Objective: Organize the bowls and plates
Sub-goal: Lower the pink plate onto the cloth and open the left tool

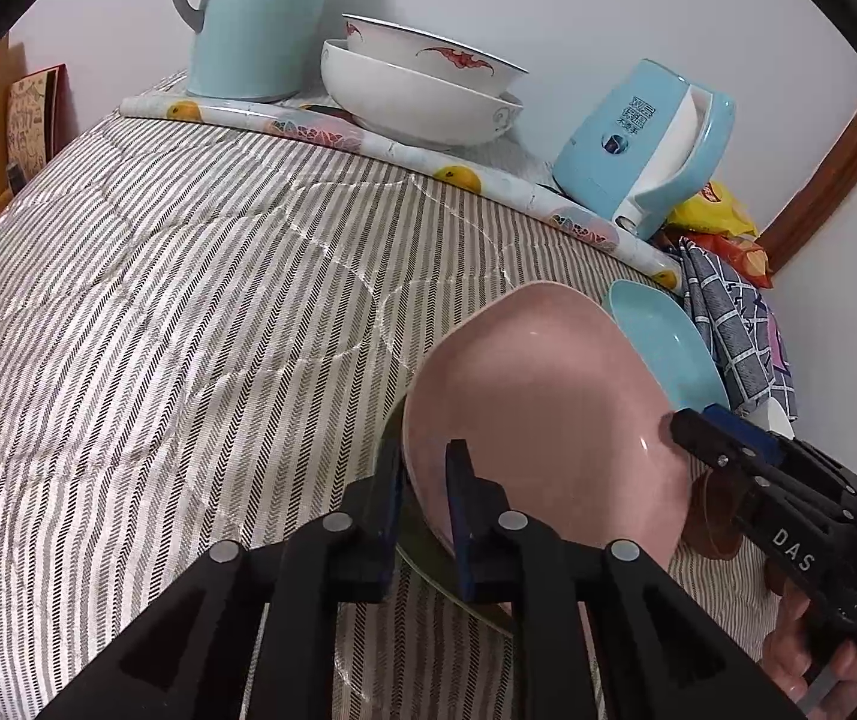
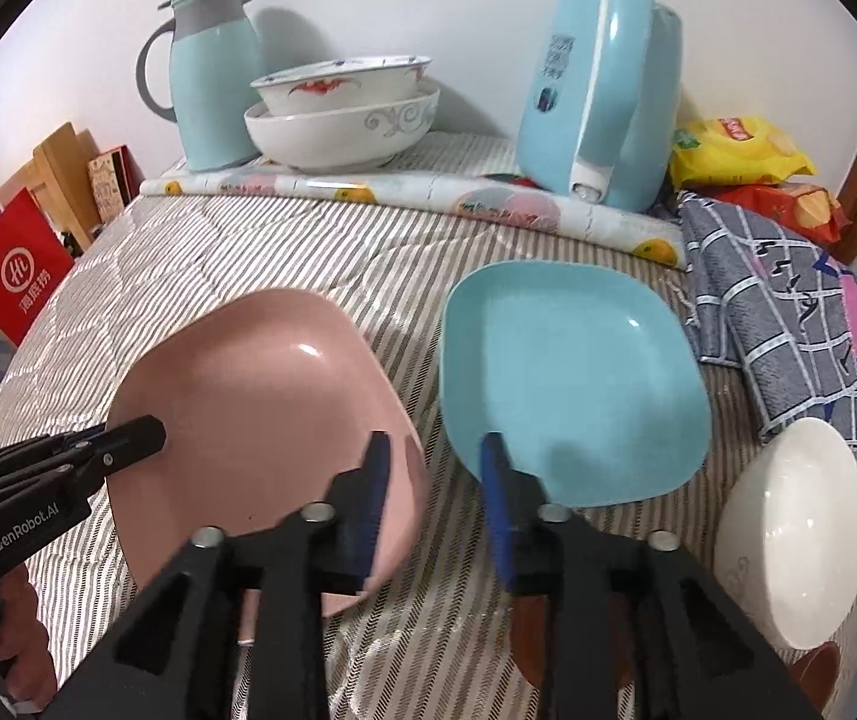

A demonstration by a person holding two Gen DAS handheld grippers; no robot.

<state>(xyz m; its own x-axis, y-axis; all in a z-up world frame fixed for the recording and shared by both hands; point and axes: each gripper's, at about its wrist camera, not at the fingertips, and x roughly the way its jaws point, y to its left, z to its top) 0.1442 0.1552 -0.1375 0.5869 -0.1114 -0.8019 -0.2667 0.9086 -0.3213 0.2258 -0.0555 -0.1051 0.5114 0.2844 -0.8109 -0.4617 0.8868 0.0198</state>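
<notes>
While two bowls sit nested at twelve o'clock, left gripper pinches the pink plate rim, right gripper stands parted and empty, leaving blue plate and white bowl unstacked.

Two plates lie side by side on the bed — one plate left, the other plate right. A bowl sits right of them, before a folded cloth. Behind, along the wall, stand a jug, two stacked bowls and a kettle — snack bags rightmost.
</notes>
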